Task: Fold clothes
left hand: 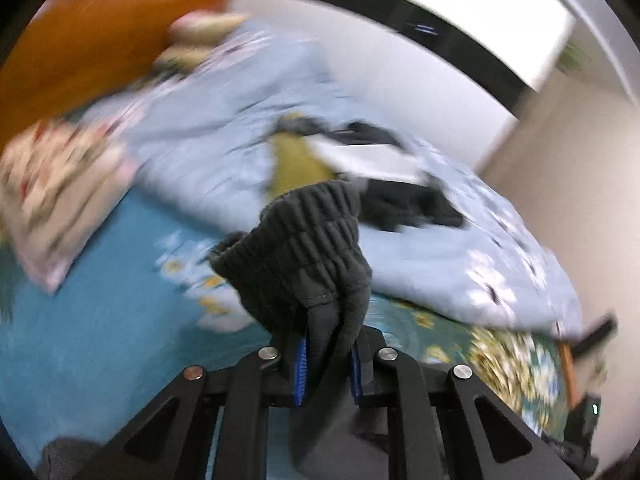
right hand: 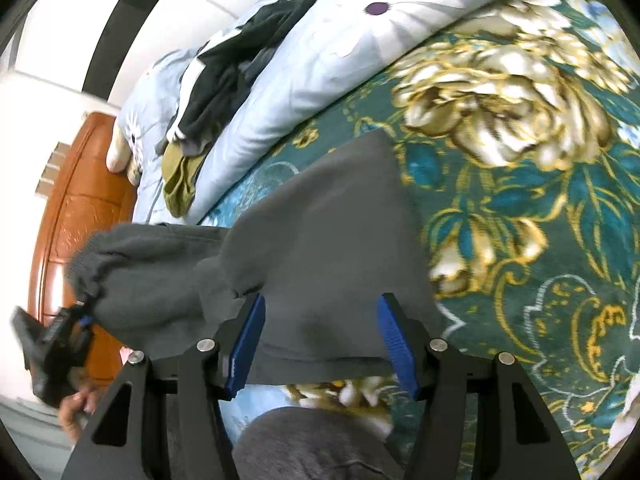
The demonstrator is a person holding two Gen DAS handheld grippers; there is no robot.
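A: Where was the grey garment (right hand: 320, 240) when you looked?

B: Spread on the floral bedspread (right hand: 540, 208), long axis running from about nine o'clock to three o'clock in the right wrist view. At the nine o'clock end the left claw (left hand: 326, 364) was clamped on the ribbed cuff (left hand: 296, 240), lifted off the bed.

A: And the right claw (right hand: 320, 344)?

B: Its pads stood apart, the garment's near edge lying between them but not pinched, just at twelve o'clock from the tips. I'd judge it the nearer claw for that free end.

A: Anything else about?

B: A pile of dark clothes (right hand: 240, 68) on the pale blue quilt (right hand: 320, 60), toward eleven o'clock, well apart.
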